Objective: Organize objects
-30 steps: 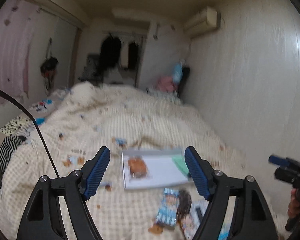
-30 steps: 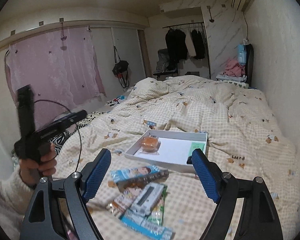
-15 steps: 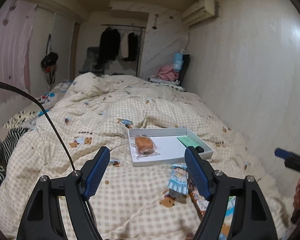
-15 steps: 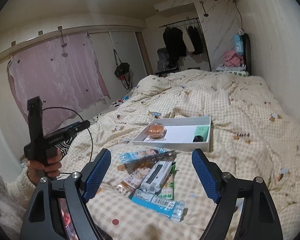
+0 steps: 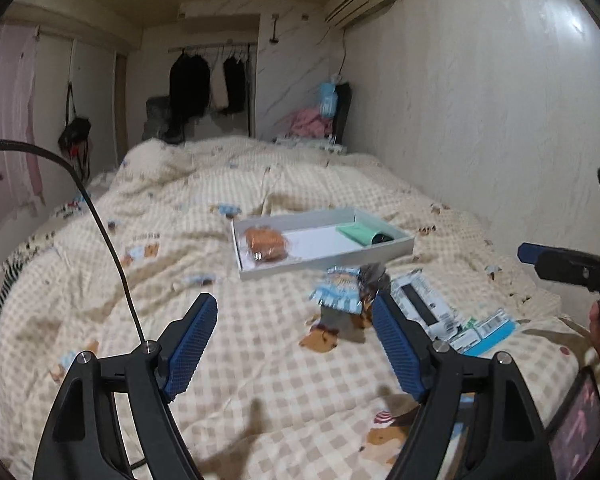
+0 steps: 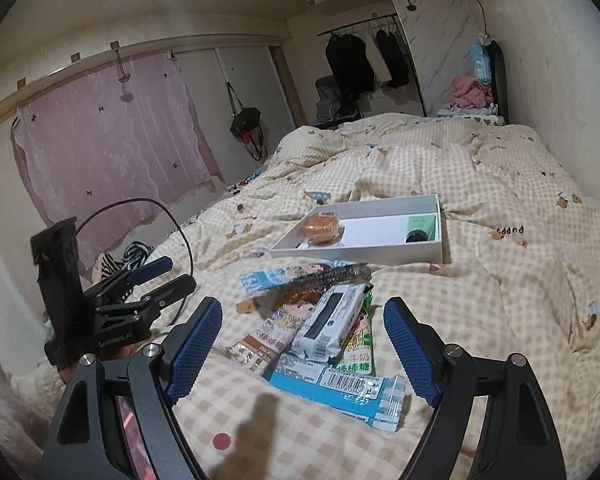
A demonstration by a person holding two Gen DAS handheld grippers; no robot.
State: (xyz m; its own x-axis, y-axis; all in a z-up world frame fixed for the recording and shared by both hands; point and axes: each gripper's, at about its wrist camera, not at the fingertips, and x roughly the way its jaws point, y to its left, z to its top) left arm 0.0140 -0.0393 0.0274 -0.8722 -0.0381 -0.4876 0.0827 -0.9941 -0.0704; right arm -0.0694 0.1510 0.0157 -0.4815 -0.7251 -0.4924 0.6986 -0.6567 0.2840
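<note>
A white tray (image 5: 324, 270) lies on the bed and holds a wrapped orange pastry (image 5: 266, 242) and a green tube (image 5: 358, 234). Several snack packets (image 6: 324, 320) are piled in front of the tray (image 6: 356, 254). A white packet (image 6: 328, 322) lies on top and a blue one (image 6: 340, 384) nearest me. My right gripper (image 6: 303, 304) hovers open just above this pile, its pads not touching anything. My left gripper (image 5: 294, 300) hangs over bare duvet left of the packets (image 5: 340, 292), its jaws opening with nothing between them.
The checked duvet (image 5: 160, 240) is rumpled behind the tray. A wall (image 5: 480, 120) runs close along the right. A black cable (image 5: 108, 236) loops from the left gripper. A pink curtain (image 6: 112, 136) and striped cloth (image 6: 136, 252) are on the left.
Both grippers have sunk toward the bed. The packets now sit closer and larger in the right wrist view, and the tray stands higher in both views.
</note>
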